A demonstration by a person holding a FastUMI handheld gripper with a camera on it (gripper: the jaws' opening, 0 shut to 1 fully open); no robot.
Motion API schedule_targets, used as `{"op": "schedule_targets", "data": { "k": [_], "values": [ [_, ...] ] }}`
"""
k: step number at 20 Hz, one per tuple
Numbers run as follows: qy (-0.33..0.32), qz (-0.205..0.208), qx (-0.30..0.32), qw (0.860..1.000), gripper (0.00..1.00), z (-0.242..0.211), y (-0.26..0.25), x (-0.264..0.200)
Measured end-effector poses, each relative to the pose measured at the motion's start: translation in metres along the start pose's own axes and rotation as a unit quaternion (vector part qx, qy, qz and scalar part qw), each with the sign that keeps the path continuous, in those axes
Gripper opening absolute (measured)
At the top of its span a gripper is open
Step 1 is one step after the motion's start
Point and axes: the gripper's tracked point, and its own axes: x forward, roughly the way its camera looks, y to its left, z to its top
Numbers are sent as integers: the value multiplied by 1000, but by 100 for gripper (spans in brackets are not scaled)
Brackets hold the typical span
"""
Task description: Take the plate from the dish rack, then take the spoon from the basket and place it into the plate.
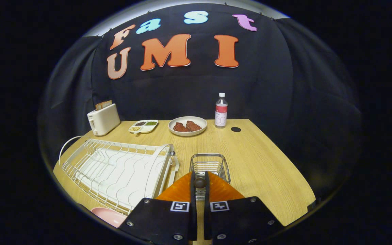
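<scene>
table (257, 160): rack (117, 170) on the left half, basket (210, 165) just right of it. gripper (200, 182) over the near edge, fingers closed on a spoon (200, 182) in front of the basket. plate (109, 216) at the near edge, before the rack, left of the gripper. toaster (103, 119) at the far left corner, behind the rack. tray (143, 126) right of the toaster; dish (187, 126) with food right of the tray; bottle (221, 110) right of the dish, by the wall.
</scene>
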Motion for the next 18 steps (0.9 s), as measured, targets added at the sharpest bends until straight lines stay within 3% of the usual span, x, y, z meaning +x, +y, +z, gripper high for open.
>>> {"op": "schedule_targets", "data": {
  "k": [9, 18],
  "values": [
    [-43, 1, -17, 999, 8, 43, -1, -41],
    [-75, 52, -33, 995, 8, 59, 25, -105]
  ]
}}
